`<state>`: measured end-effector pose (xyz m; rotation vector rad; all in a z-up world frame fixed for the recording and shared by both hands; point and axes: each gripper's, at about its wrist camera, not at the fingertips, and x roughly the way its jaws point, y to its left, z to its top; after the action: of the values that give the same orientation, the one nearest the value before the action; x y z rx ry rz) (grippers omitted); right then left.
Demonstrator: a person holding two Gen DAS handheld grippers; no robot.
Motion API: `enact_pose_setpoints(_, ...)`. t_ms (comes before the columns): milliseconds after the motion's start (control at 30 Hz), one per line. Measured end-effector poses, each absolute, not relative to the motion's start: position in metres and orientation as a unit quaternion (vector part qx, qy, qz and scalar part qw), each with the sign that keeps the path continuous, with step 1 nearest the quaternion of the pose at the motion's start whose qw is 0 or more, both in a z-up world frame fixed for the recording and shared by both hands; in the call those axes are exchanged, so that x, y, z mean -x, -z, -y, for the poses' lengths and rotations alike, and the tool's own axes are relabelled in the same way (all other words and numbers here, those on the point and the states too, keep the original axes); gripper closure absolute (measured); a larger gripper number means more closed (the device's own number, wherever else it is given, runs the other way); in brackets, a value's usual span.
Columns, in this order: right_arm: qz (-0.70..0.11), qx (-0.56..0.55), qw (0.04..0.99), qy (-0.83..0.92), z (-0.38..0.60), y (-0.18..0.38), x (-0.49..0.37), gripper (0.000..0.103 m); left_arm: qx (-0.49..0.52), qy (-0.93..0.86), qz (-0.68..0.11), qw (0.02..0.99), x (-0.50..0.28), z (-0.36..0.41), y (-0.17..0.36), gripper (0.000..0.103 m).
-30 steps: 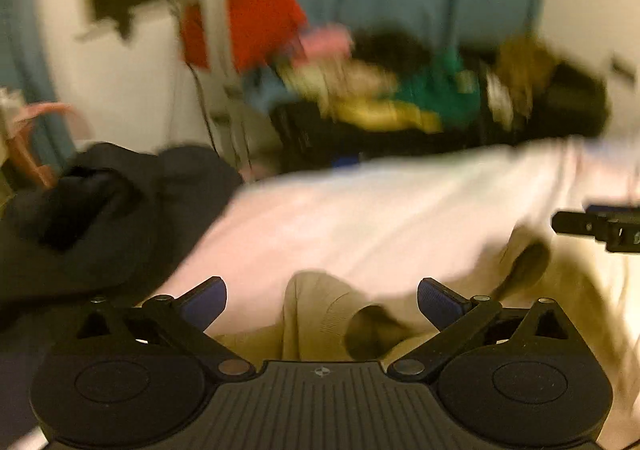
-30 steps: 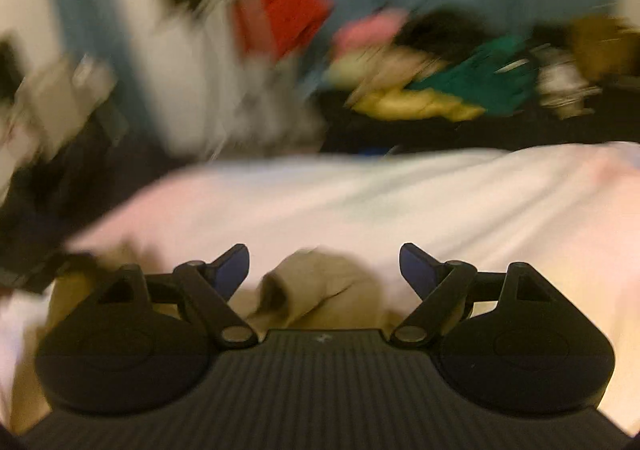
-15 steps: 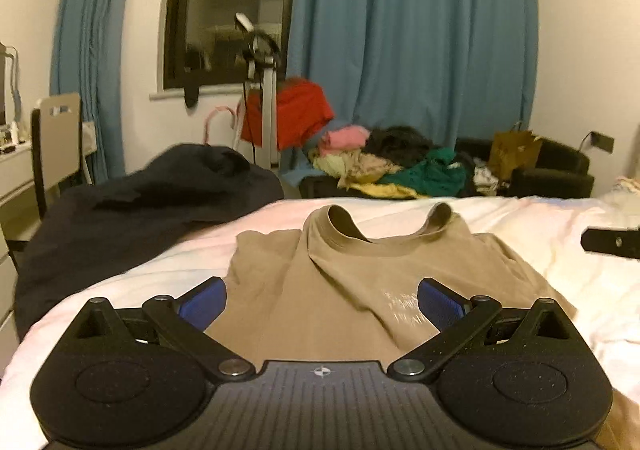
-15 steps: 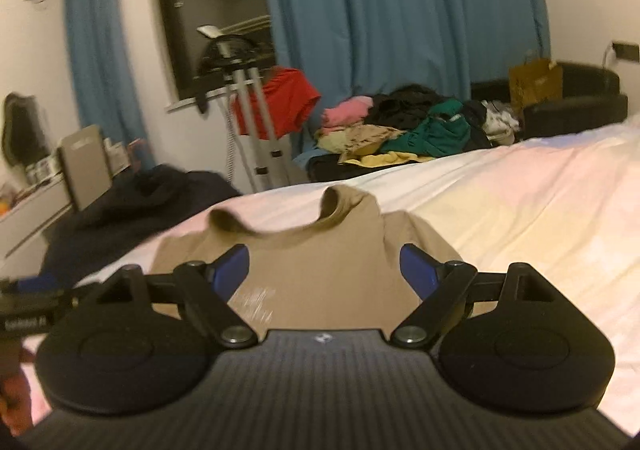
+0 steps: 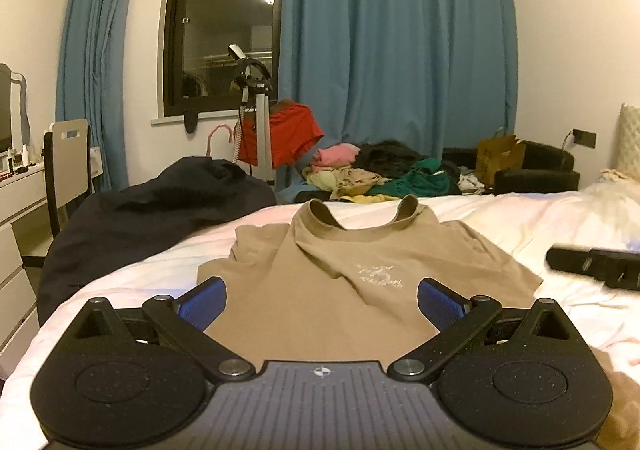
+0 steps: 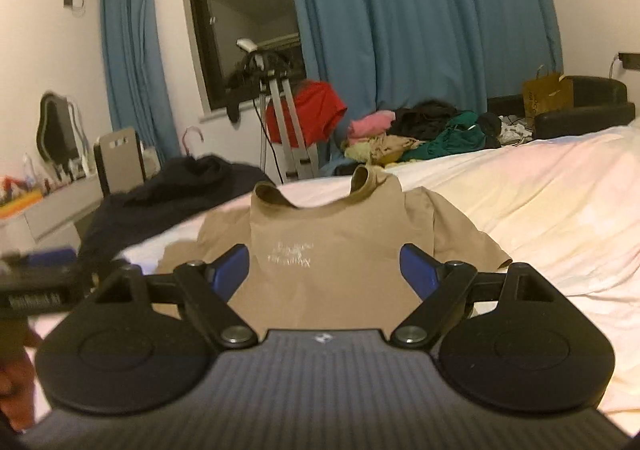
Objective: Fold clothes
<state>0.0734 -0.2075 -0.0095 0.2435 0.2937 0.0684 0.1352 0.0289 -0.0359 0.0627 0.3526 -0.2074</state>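
Note:
A tan T-shirt (image 5: 344, 270) with a small white chest print lies spread front-up on the white bed (image 5: 500, 226), collar toward the far edge. My left gripper (image 5: 322, 300) hovers over the shirt's near part, open, nothing between its blue pads. In the right wrist view the same tan T-shirt (image 6: 340, 246) lies ahead, and my right gripper (image 6: 324, 270) is open above its lower half, holding nothing. Each gripper shows at the edge of the other's view: the right gripper (image 5: 596, 268) at the right, the left gripper (image 6: 36, 282) at the left.
A dark garment (image 5: 152, 209) is heaped on the bed's left side. Beyond the bed are a pile of coloured clothes (image 5: 380, 173), a tripod (image 5: 260, 121) with a red garment (image 5: 292, 135), a black armchair (image 5: 536, 169), blue curtains (image 5: 392, 49) and a desk with a chair (image 5: 66, 157) at the left.
Both grippers swept back from the blurred, bunched shirt; the shirt now lies spread flat ahead, views steady. Both stayed open throughout.

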Motion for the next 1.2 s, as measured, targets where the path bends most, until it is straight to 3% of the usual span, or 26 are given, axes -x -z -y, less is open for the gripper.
enact_pose_setpoints(567, -0.176, -0.175, 0.969, -0.016, 0.221, 0.022, -0.090, 0.019, 0.062, -0.007, -0.300, 0.952, -0.253, -0.098, 0.076, 0.002)
enact_pose_setpoints(933, -0.200, -0.225, 0.953, 0.029, 0.240, 0.049, -0.136, 0.019, 0.177, -0.025, -0.305, 0.935, -0.361, -0.155, 0.091, 0.005)
enact_pose_setpoints(1133, -0.223, -0.253, 0.940, 0.041, 0.253, 0.069, -0.162, 0.019, 0.172, 0.008, -0.320, 0.932, -0.422, -0.143, 0.104, 0.011)
enact_pose_setpoints(1200, -0.232, -0.254, 0.938, 0.044, 0.253, 0.076, -0.170, 0.019, 0.112, 0.005, -0.344, 0.932, -0.436, -0.125, 0.111, 0.014)
